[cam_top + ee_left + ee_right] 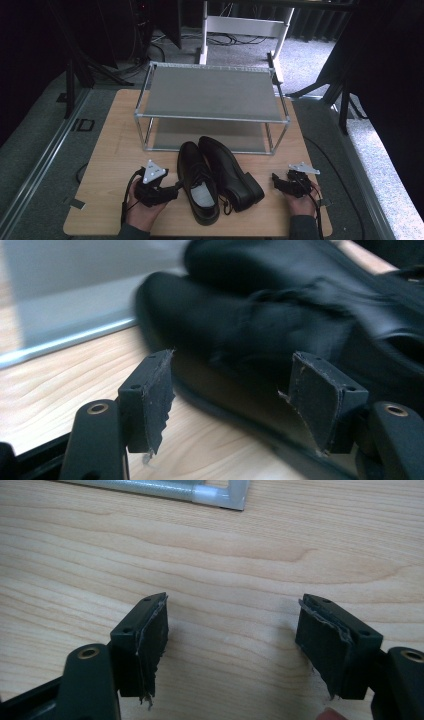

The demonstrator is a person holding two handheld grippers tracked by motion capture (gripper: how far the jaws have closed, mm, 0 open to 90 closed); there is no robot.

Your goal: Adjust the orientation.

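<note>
Two black leather dress shoes lie side by side on the wooden table, toes toward the rack: the left shoe (197, 182) and the right shoe (230, 172). My left gripper (176, 190) rests on the table beside the left shoe, jaws wide open and aimed at its side. In the left gripper view the shoe (280, 340) lies just beyond the open gripper (232, 390), with nothing between the pads. My right gripper (275, 181) sits to the right of the shoes, open over bare wood (230, 630).
A two-tier metal shoe rack (212, 92) stands on the far half of the table (110, 165); its foot (227, 495) shows in the right gripper view. Cables trail from both grippers. Table edges lie close behind both hands.
</note>
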